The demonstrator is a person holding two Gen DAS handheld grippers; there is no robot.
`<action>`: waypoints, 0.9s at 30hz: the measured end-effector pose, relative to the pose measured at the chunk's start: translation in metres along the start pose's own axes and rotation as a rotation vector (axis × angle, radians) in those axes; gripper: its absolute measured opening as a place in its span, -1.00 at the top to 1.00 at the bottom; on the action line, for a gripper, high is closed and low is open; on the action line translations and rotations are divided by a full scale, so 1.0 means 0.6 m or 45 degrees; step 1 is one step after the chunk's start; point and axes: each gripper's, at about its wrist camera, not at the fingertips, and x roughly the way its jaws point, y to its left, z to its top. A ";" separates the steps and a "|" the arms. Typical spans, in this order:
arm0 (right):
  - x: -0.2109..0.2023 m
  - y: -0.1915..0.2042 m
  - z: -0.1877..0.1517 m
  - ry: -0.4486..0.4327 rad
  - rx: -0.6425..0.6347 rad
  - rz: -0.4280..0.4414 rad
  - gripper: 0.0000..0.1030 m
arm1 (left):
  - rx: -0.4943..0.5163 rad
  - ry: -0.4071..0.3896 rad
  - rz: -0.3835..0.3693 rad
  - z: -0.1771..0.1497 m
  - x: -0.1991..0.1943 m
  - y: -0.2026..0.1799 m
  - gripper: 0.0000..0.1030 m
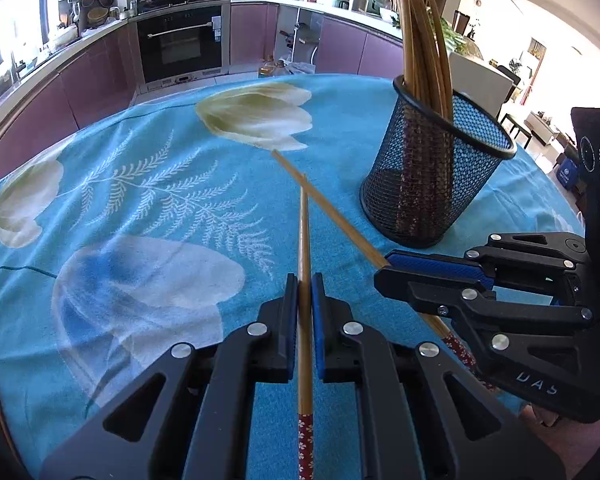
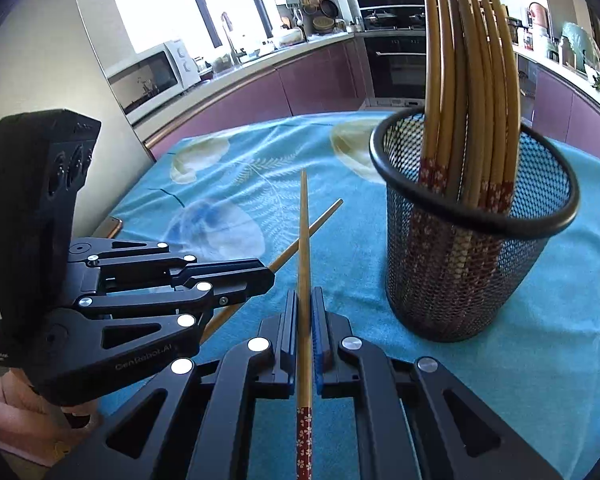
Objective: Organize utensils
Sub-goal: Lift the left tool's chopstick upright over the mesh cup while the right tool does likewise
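Two chopsticks are held off a blue flowered tablecloth (image 1: pixel 160 168), one clamped in each handheld gripper, as a person works at tidying utensils in a home kitchen. The left gripper (image 1: pixel 305 280) is closed on the left chopstick (image 1: pixel 304 240), which runs straight forward between its blue pads, its red patterned handle end trailing back under the jaws. The right gripper (image 2: pixel 305 296) is likewise closed on the right chopstick (image 2: pixel 303 240), held the same way, tip forward. Seen from either wrist, the two sticks cross near their tips in the space just ahead of the grippers, which sit close beside each other near the table's front edge. A black mesh holder (image 1: pixel 440 184) stands upright to the right and a little farther off, already carrying a bundle of matching chopsticks (image 2: pixel 468 80), red ends down. Judging by that arrangement, the step in hand is carrying this pair to the holder. The next move appears to call for turning each stick red end down, lifting it above the rim and clear of the standing bundle, then releasing it inside without tipping the light holder.
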 end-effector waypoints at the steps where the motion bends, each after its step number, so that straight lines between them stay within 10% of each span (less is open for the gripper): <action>1: -0.005 0.000 0.001 -0.009 0.000 0.003 0.89 | -0.004 -0.008 -0.008 0.000 -0.005 0.001 0.85; 27: -0.046 0.017 -0.002 -0.093 -0.032 0.072 0.89 | -0.023 -0.123 -0.147 0.006 -0.082 -0.005 0.85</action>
